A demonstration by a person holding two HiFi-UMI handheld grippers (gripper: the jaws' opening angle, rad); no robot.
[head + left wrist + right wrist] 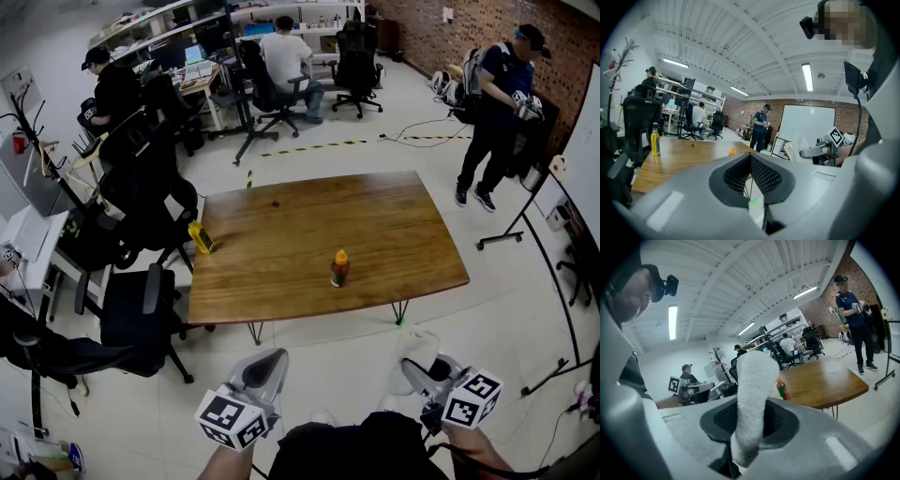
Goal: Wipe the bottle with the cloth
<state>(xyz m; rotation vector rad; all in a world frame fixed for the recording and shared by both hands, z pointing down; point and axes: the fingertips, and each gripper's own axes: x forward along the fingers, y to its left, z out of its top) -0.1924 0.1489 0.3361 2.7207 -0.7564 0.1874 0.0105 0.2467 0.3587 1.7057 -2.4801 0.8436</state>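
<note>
The bottle, dark with a red label and orange cap, stands upright near the front edge of the wooden table. It also shows in the right gripper view as the bottle, and only its cap peeks over the jaws in the left gripper view. Both grippers hang in front of the table, well short of the bottle. My right gripper is shut on a white cloth, which sticks up between its jaws. My left gripper is shut with nothing in it.
A yellow bottle stands at the table's left edge. Black office chairs crowd the left side. A whiteboard on a stand is at the right. One person stands beyond the table, others sit at desks at the back.
</note>
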